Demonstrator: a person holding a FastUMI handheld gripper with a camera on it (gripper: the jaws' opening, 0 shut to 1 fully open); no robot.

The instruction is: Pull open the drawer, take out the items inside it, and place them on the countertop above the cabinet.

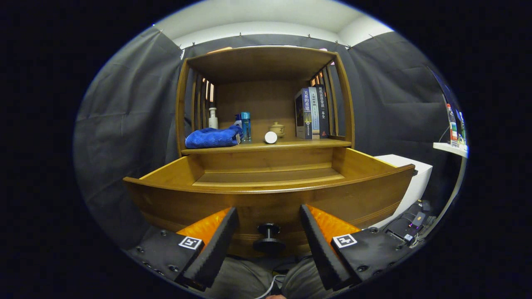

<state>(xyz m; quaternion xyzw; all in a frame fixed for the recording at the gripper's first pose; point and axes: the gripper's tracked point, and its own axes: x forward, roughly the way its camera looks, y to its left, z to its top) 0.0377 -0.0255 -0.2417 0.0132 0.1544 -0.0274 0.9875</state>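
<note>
gripper: fingers spread wide, holding nothing; the knob sits in the gap between them, touched by neither, which reads as a grip let go or not yet taken.
knob: dark, round, on the drawer front, low and central; the landmark for all below.
drawer: pulled well out toward the gripper, its front wall carrying the knob; open far enough that the floor shows from above.
drawer floor: above and behind the knob; what shows of it looks bare, though the front wall hides the nearest strip, so i cannot tell if something lies there.
countertop: the shelf straight above and behind the knob, just over the drawer; this is the drop spot.
towel: blue, folded, up and left of the knob, at the countertop's left end.
pump bottle: pale, behind the towel.
blue bottle: just right of the towel.
white disc: directly above the knob at the countertop's front edge.
jar: small, lidded, just behind the disc.
books: upright, up and right of the knob, leaned to the cabinet's right side.
judgement: opening looks done; the take-out step may be near finished.
</note>
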